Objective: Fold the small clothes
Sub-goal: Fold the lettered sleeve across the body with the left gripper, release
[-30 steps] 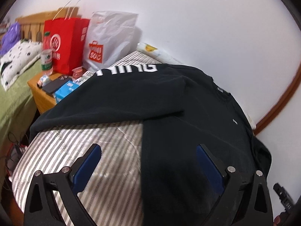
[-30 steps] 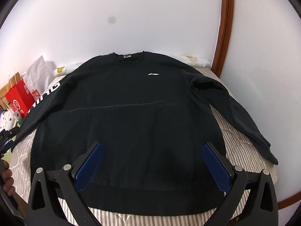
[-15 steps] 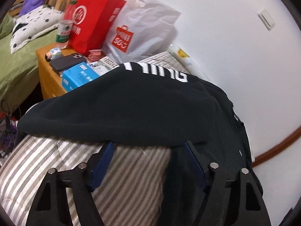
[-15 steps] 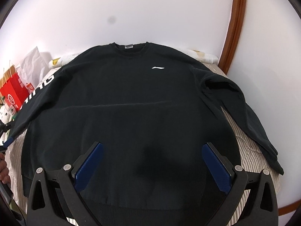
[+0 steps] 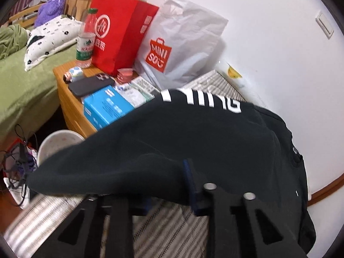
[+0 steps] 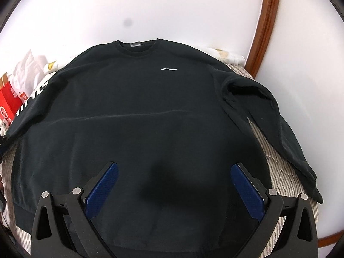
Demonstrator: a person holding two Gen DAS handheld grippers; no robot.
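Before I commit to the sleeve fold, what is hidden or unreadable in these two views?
- Left gripper, left wrist view: one finger covered by the sleeve.
- Sleeve lettering: first letters cut by a fold.
- Sweatshirt hem, right wrist view: hidden behind the right gripper.

The black long-sleeved sweatshirt carries a small white logo on the chest, a grey neck label, and white block letters down one sleeve. Under it, the bed cover is striped grey and white. The right gripper has a black frame with blue pads. Beyond the bed's left edge stand a red paper bag with a white emblem, a white paper bag with an orange-red logo, a light blue box, and a green blanket.
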